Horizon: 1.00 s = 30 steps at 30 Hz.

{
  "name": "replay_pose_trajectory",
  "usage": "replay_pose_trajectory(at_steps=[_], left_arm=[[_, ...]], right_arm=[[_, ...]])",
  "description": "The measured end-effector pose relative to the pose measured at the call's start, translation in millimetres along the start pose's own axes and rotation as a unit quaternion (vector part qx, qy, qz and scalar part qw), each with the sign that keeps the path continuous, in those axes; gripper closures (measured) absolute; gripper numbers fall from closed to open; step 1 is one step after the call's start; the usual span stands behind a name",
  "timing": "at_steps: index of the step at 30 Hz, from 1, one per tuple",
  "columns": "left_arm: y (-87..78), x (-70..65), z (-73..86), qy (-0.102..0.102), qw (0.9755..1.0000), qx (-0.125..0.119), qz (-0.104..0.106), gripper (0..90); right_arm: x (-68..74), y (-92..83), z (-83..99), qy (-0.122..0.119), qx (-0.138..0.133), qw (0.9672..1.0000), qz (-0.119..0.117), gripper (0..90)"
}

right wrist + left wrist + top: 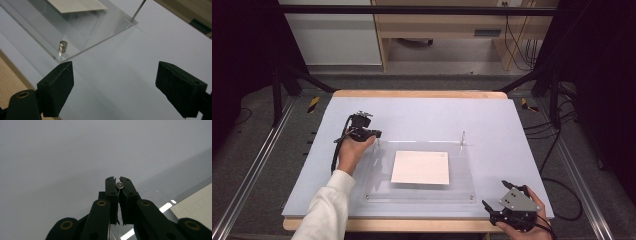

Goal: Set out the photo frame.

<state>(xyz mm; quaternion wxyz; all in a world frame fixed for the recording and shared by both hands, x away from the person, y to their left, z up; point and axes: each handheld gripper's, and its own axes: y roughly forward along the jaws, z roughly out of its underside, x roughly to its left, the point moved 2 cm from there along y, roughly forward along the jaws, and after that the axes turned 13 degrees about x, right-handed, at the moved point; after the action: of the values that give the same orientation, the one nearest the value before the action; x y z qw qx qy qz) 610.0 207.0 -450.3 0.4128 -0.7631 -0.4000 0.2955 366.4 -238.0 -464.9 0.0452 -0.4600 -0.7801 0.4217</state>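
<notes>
A clear acrylic plate (462,175) lies on the pale mat with a cream paper sheet (420,167) at its middle. My left gripper (376,134) is over the plate's far left corner, held by a hand in a white sleeve. In the left gripper view its jaws (119,181) are shut on a thin metal pin (119,185), seen end-on as a small round head. My right gripper (496,195) rests near the table's front right, open (114,67) with nothing between the pads. A second pin (463,136) stands upright at the plate's far right corner.
A short metal stud (63,46) sits in the plate's near right corner, just ahead of my right gripper. The upright pin (138,10) rises at the corner beyond it. The table's wooden front edge (412,225) runs below the mat. Dark frame posts flank the table.
</notes>
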Motion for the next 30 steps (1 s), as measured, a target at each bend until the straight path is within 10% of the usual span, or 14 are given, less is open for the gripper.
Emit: replay_pose_trajectory(at_steps=[11, 30], left_arm=[[0.7, 0.3, -1.4, -0.002, 1.0, 0.005, 0.004, 84.9], [2.2, 1.2, -1.4, -0.003, 0.9999, 0.005, 0.009, 84.8]], right_arm=[[14.8, 12.9, 4.9, -0.026, 0.027, 0.9992, -0.014, 21.1], [25.4, 30.2, -12.1, -0.06, 0.0, 0.9979, -0.025, 33.5]])
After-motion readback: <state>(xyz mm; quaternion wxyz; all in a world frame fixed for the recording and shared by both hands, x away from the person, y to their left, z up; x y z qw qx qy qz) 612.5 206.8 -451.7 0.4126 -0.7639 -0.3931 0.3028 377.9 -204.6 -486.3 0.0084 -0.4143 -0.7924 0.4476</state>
